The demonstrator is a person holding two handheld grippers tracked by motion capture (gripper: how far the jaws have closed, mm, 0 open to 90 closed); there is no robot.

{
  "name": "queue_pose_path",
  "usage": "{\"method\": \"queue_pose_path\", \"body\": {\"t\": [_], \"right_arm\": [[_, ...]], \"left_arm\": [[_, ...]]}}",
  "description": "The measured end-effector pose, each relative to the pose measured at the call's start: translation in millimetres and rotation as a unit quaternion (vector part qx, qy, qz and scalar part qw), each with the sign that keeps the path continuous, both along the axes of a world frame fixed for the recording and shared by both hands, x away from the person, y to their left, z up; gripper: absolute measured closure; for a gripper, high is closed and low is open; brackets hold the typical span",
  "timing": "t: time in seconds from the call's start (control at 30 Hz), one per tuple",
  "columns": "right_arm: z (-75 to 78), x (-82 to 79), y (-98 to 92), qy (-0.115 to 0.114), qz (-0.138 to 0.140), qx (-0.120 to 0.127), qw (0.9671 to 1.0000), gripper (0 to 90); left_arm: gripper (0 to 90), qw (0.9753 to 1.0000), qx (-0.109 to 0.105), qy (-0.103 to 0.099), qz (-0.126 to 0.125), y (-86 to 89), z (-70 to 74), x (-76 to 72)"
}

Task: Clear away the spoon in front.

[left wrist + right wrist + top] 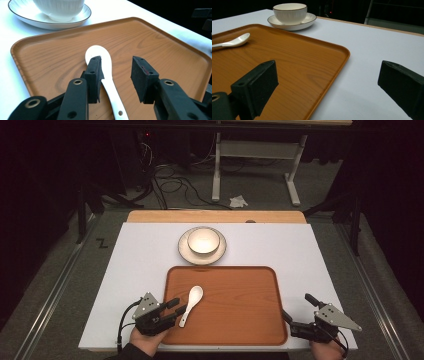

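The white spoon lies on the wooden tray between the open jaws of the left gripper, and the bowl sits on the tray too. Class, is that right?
Not quite. The bowl sits on a plate on the white table beyond the wooden tray, as the high view shows. The white spoon does lie on the tray between the open jaws of the left gripper.

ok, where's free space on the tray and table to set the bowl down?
Most of the tray is bare: everything right of the spoon up to its right rim. The white table is also free left of the tray and right of the saucer. Crowded: the tray's near-left corner, where the left gripper straddles the spoon, and near-right edge by the right gripper.
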State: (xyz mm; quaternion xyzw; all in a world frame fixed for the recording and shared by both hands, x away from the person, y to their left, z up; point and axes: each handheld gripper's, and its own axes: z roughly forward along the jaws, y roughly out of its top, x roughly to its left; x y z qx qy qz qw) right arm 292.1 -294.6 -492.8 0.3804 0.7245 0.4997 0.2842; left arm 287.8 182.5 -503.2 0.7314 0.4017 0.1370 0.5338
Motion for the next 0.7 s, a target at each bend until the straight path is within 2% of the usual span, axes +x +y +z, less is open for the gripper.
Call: {"method": "queue_pose_path", "body": {"t": [0.1, 0.2, 0.27, 0.3, 0.33, 0.37, 0.4, 0.5, 0.63, 0.67, 0.7], "right_arm": [[0.0, 0.0, 0.0, 0.0, 0.0, 0.0, 1.0, 3.5], [-0.1, 0.1, 0.0, 0.001, 0.0, 0.0, 1.0, 3.5], [0.0, 0.0, 0.0, 0.0, 0.0, 0.0, 1.0, 3.5], [0.0, 0.0, 0.0, 0.0, 0.0, 0.0, 1.0, 3.5], [0.0, 0.1, -0.2, -0.001, 0.001, -0.001, 1.0, 3.5], [0.0, 0.1, -0.2, -0.001, 0.001, 0.0, 1.0, 3.5], [0.0, 0.1, -0.2, -0.001, 0.001, 0.0, 1.0, 3.5], [0.2, 0.1, -0.4, 0.0, 0.0, 0.0, 1.0, 3.5], [0.4, 0.4, -0.2, 0.0, 0.001, 0.0, 1.0, 3.5], [0.4, 0.7, 0.2, -0.001, 0.002, 0.0, 1.0, 3.5], [0.5, 0.8, 0.5, -0.001, 0.003, 0.0, 1.0, 3.5]], "left_arm": [[60.1, 1.0, 0.003, 0.005, -0.001, -0.9, -0.5, 0.2], [60.6, 0.9998, 0.014, 0.013, -0.008, -4.9, -0.7, -0.7], [66.5, 0.9996, 0.02, 0.015, -0.014, -6.2, -0.5, -1.2], [66.5, 0.9994, 0.025, 0.017, -0.018, -7.6, -0.6, -1.5], [73.7, 0.9988, 0.036, 0.022, -0.026, -10.1, -0.5, -2.2], [78.1, 0.9988, 0.036, 0.022, -0.026, -10.1, -0.5, -2.2], [78.1, 0.9984, 0.042, 0.022, -0.031, -11.3, -0.7, -2.4], [89.9, 0.997, 0.066, 0.029, -0.028, -13.4, -0.9, -2.8], [90.0, 0.9942, 0.094, 0.052, -0.005, -10.1, -5.1, 0.9], [90.0, 0.992, 0.107, 0.066, -0.001, -9.4, -7.4, 1.5], [90.0, 0.9912, 0.114, 0.068, 0.001, -10.3, -8.0, 1.0]]}}
